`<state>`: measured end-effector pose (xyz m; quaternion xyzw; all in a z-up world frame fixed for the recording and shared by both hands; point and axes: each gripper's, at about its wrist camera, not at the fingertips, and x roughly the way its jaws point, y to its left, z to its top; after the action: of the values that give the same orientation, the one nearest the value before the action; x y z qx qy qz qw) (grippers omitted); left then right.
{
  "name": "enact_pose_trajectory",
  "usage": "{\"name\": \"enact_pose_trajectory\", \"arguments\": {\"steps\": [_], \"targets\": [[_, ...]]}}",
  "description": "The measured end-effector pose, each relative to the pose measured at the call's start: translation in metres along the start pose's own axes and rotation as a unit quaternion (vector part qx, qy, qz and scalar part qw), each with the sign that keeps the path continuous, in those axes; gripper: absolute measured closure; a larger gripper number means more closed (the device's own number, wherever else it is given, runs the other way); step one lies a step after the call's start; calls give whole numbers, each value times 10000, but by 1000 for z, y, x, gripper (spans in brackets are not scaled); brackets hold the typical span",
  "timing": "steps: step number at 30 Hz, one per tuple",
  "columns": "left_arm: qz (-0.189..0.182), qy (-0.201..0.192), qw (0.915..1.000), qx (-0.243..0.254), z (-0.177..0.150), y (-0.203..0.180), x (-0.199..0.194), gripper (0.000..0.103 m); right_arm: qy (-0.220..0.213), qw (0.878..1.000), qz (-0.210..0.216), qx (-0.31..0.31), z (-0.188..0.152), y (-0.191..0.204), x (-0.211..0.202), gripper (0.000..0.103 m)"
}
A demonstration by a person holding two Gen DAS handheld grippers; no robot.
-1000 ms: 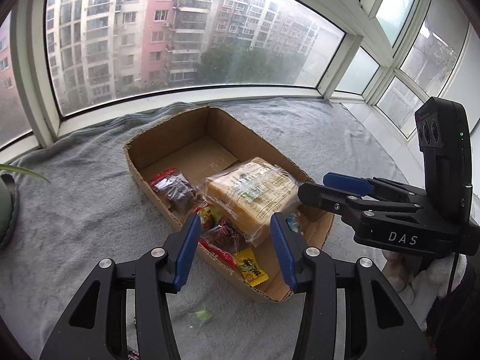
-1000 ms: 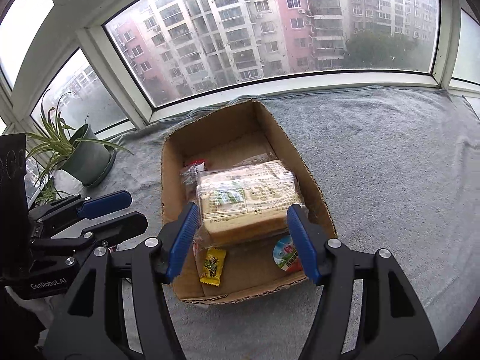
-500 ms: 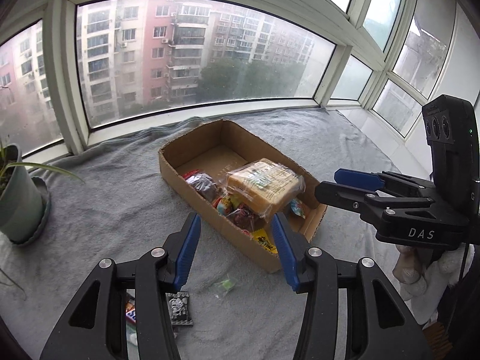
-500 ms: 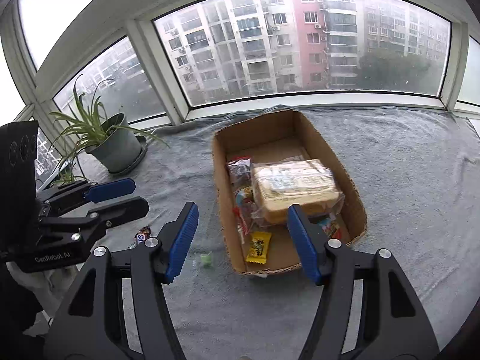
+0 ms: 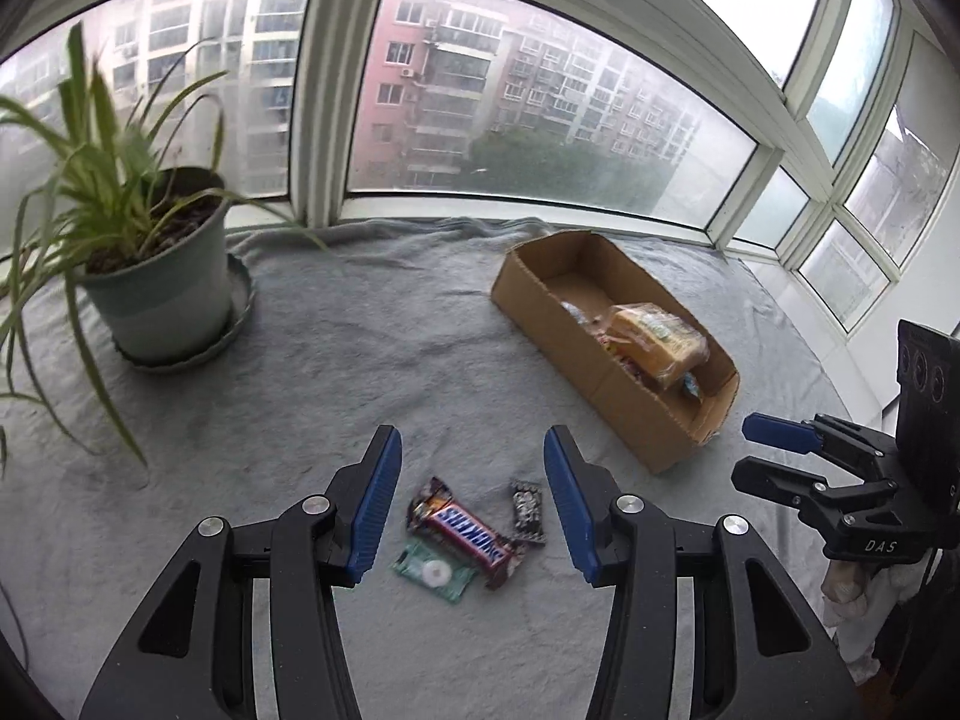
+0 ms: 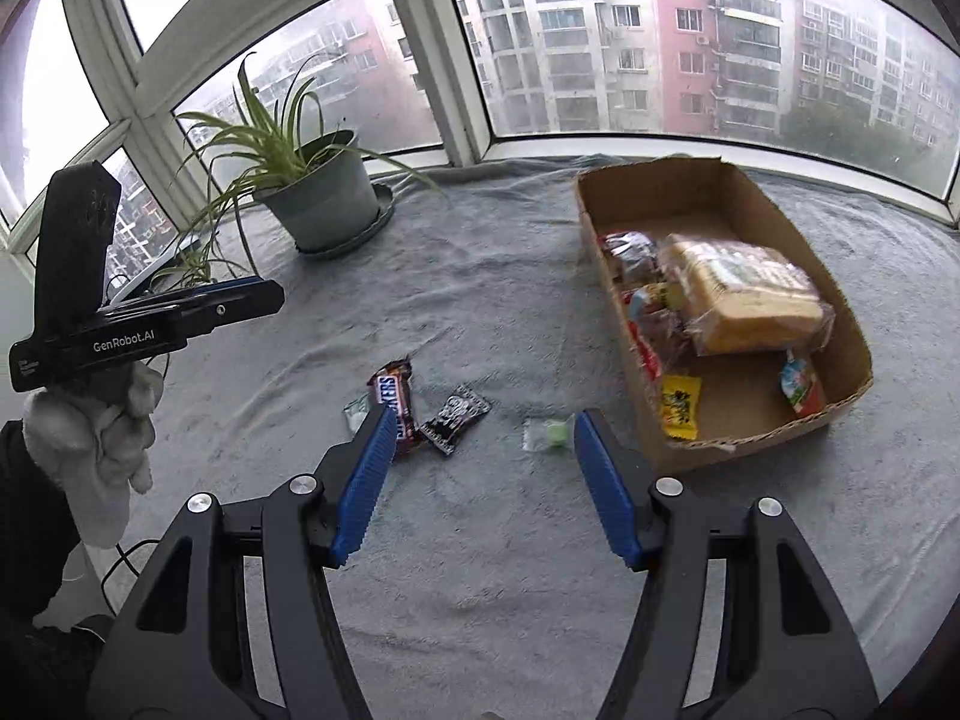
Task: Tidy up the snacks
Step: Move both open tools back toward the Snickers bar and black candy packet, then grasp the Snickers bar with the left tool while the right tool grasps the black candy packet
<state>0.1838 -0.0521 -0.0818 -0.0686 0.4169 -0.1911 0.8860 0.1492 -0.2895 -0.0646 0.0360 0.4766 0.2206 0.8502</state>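
The bread bag [image 6: 744, 300] hides the snacks under it in the cardboard box [image 6: 840, 330]. The right hand-held gripper [image 6: 474, 480] finger covers part of the Snickers bar [image 6: 393, 399]. The mint wrapper's [image 5: 431, 571] print is too blurred to read.

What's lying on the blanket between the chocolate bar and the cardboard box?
In the right wrist view, a black candy packet and a small green sweet lie between the chocolate bar and the cardboard box.

One cardboard box [image 6: 714, 198] holds one wrapped loaf [image 6: 744, 300] among several small packets. Four loose snacks lie outside: one chocolate bar [image 5: 471, 534], one dark packet [image 5: 528, 510], one mint [image 5: 432, 570], one green candy [image 6: 549, 433]. One potted plant [image 5: 162, 294].
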Motion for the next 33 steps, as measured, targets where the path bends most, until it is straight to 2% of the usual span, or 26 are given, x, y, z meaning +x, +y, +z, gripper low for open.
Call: {"name": "enact_pose_trajectory", "arguments": {"steps": [4, 9, 12, 14, 20, 22, 26, 33], "targets": [[-11, 162, 9993, -339, -23, 21, 1, 55, 237, 9996, 58, 139, -10, 9, 21, 39], [24, 486, 9980, -404, -51, 26, 13, 55, 479, 9978, 174, 419, -13, 10, 47, 39], [-78, 614, 9966, -549, -61, 29, 20, 55, 569, 9968, 138, 535, -12, 8, 60, 41], [-117, 663, 9962, -545, -63, 27, 24, 55, 671, 9953, 197, 668, -10, 6, 69, 49], [-369, 794, 9952, -446, -65, 19, 38, 59, 908, 9877, 470, 1183, -7, -5, 94, 59], [-453, 862, 9943, -435, -63, 18, 44, 65, 973, 9862, 446, 1261, -6, -6, 103, 60], [-614, 985, 9923, -425, -61, 15, 56, 65, 1127, 9827, 512, 1379, -4, -8, 118, 65], [-683, 1117, 9907, -382, -55, 12, 72, 66, 1353, 9806, 432, 1349, 4, -3, 140, 68]]}}
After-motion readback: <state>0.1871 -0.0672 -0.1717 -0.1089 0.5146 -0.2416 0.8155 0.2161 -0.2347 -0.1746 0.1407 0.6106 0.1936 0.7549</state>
